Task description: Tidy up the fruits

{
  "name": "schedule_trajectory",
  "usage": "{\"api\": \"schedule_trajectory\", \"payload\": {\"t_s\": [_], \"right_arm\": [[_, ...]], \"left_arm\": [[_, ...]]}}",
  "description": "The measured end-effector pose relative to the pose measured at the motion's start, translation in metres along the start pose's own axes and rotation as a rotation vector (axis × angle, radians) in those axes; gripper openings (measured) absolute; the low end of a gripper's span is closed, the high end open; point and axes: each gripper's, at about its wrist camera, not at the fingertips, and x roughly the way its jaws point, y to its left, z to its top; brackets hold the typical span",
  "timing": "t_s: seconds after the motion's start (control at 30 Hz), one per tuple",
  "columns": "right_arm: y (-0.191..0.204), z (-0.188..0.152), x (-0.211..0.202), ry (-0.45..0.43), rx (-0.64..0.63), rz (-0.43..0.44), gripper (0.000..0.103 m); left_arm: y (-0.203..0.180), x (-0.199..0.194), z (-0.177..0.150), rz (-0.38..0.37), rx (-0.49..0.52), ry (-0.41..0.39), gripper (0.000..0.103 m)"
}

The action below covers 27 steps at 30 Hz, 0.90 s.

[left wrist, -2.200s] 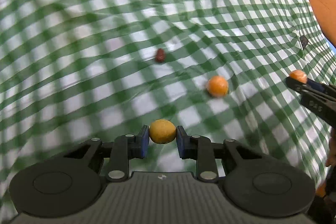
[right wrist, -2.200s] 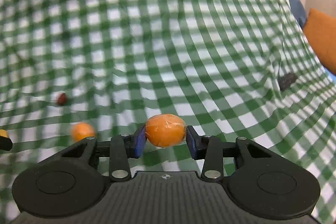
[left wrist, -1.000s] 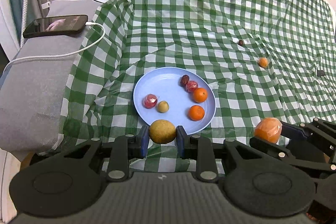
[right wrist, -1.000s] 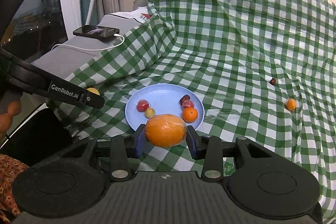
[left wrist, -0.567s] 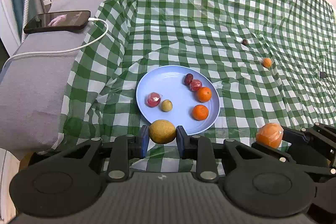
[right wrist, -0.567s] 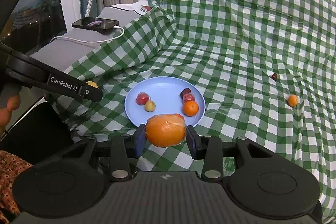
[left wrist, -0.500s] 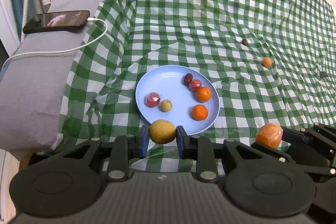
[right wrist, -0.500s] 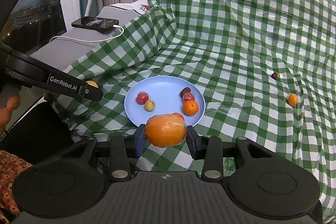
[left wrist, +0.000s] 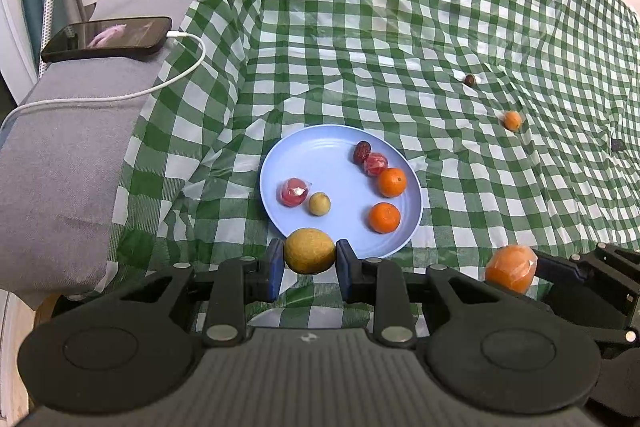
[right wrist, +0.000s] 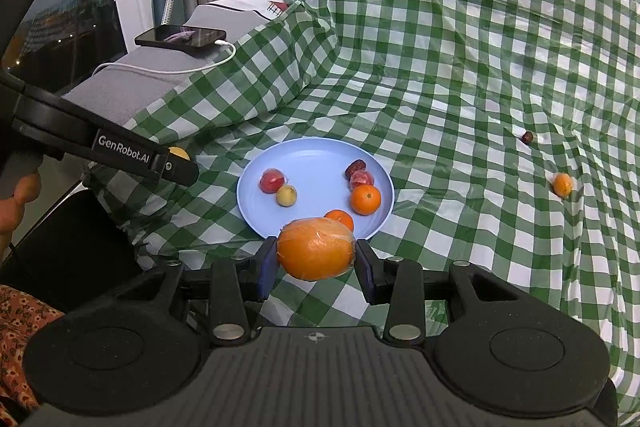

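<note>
My left gripper (left wrist: 309,251) is shut on a small yellow fruit (left wrist: 309,250), held just short of the near rim of the light blue plate (left wrist: 320,155). Beside it, my right gripper (right wrist: 316,255) is shut on a wrapped orange (right wrist: 316,253); this orange (left wrist: 511,269) also shows at the lower right of the left wrist view. The plate (right wrist: 316,155) holds two small oranges, two wrapped red fruits, a dark date and a small yellow fruit. Out on the checked cloth lie a loose small orange (left wrist: 512,120) and a dark date (left wrist: 469,80).
The green-and-white checked cloth (left wrist: 400,27) covers a soft, wrinkled surface. To the left, a phone (left wrist: 106,39) on a white cable (left wrist: 120,95) rests on a grey cushion (left wrist: 60,155). A small dark object (left wrist: 618,145) lies far right. A person's fingers (right wrist: 18,203) show at the left edge.
Both grippers swung away from the bare cloth and now face the plate, each still gripping its fruit. In the last half second the views have hardly shifted.
</note>
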Motion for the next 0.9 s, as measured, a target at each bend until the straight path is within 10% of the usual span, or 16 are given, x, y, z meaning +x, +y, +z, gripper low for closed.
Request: {"api": "schedule_trajectory", "payload": {"t_s": [0.9], "right_arm": [[-0.017,0.028,0.081,0.050,0.032,0.008,0.042]], "left_arm": [[0.000,0.077,0.058,0.039,0.004,0.043,0.030]]}}
